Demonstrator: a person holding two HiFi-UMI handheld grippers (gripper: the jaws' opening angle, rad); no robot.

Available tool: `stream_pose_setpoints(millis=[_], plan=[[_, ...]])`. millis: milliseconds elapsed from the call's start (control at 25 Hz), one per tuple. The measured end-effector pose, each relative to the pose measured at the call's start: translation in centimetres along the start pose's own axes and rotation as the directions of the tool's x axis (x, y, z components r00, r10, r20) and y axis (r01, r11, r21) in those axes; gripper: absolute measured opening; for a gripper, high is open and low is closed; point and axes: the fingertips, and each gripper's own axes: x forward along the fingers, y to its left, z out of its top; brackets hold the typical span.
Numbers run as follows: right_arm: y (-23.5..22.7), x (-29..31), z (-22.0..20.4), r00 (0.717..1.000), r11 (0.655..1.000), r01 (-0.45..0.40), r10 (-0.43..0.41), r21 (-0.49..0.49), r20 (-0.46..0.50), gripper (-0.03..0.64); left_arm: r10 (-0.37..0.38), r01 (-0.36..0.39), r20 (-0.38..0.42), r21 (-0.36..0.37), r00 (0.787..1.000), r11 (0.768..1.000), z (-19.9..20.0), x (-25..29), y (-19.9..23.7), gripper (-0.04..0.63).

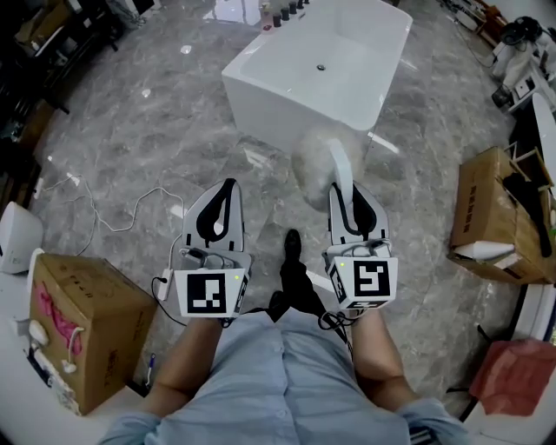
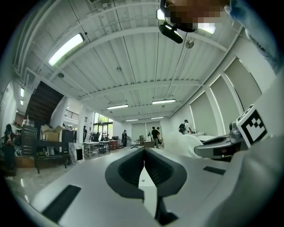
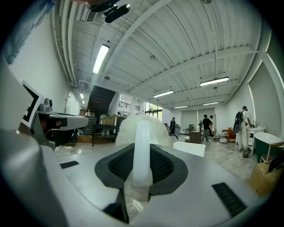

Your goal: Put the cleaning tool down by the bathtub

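Left gripper (image 1: 228,186) (image 2: 144,151): jaws together, dark pads meeting along a seam, nothing between them. Held level beside the right one, pointing forward.

Right gripper (image 1: 344,188) (image 3: 142,153): jaws clamped on the white handle (image 3: 142,142) of the cleaning tool (image 1: 316,159). The handle runs straight out between the pads; the fluffy white head (image 3: 133,126) sits past the jaw tips.

Tool position: in the head view, the fluffy head lies just in front of the near corner of the bathtub (image 1: 347,52) and overlaps its white wall (contact with tub or floor cannot be judged from here). The tool is in the gripper, not yet set down.

Surroundings: grey marble floor (image 1: 148,130). White cable (image 1: 113,222) loops across it on the left. Cardboard box (image 1: 87,326) at lower left, another cardboard box (image 1: 491,209) at right. Small bottles (image 1: 282,13) stand on the tub's far end.
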Motion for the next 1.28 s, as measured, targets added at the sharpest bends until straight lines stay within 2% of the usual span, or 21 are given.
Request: stream_pose_setpoints(millis=[360, 680, 1000, 1120, 1280], plan=[[-6.3, 11.1, -1.3, 0.998, 0.999, -0.038, 0.039, 0.026, -0.041, 0.100, -0.009, 0.011, -0.057, 0.030, 0.998, 0.999, -2.1, 12.5, 1.6, 0.016], [-10.0, 19.3, 0.5, 0.994, 0.994, -0.109, 0.109, 0.028, -0.019, 0.100, -0.003, 0.006, -0.040, 0.068, 0.999, 0.998, -0.4, 22.2, 2.7, 0.017], [-10.9, 24.2, 3.8, 0.988, 0.989, -0.149, 0.149, -0.023, 0.025, 0.100, 0.067, -0.069, 0.029, 0.058, 0.997, 0.996, 2.2, 25.9, 5.3, 0.017], [-10.2, 25.9, 4.2, 0.984, 0.984, -0.172, 0.174, -0.054, 0.029, 0.100, 0.095, -0.097, 0.025, 0.082, 0.995, 0.992, 1.6, 26.2, 7.3, 0.017], [-9.5, 28.0, 4.3, 0.983, 0.981, -0.181, 0.183, -0.070, 0.021, 0.100, 0.121, -0.122, 0.024, 0.050, 0.992, 0.991, 0.9, 26.8, 9.6, 0.017]])
